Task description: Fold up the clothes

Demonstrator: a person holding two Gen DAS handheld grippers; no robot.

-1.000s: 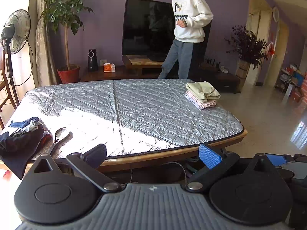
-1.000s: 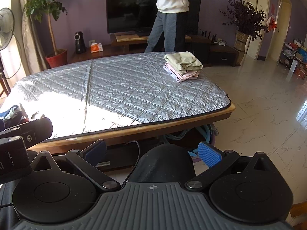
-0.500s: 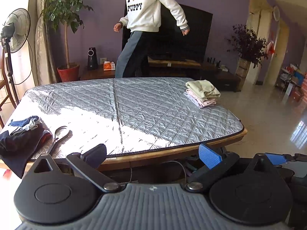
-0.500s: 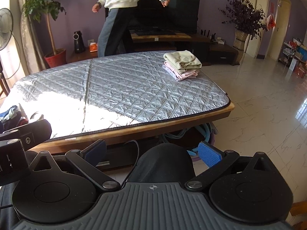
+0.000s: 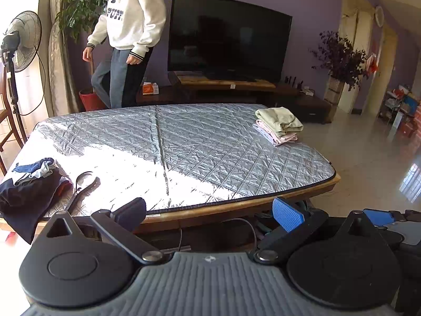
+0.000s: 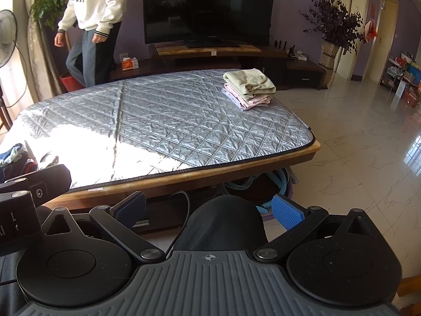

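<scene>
Far beyond both grippers' spread fingers [image 5: 288, 214] lie folded clothes [image 5: 279, 125].

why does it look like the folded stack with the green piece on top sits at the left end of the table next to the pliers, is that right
Not quite. The folded stack sits at the table's far right end. Beside the pliers lies the dark unfolded pile, as the left wrist view shows.

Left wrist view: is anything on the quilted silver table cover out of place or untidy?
Yes. A metal scissor-like tool lies on the quilted silver table cover beside the crumpled pile of dark clothes, one of which droops over the near edge. The folded pastel stack looks neat.
</scene>
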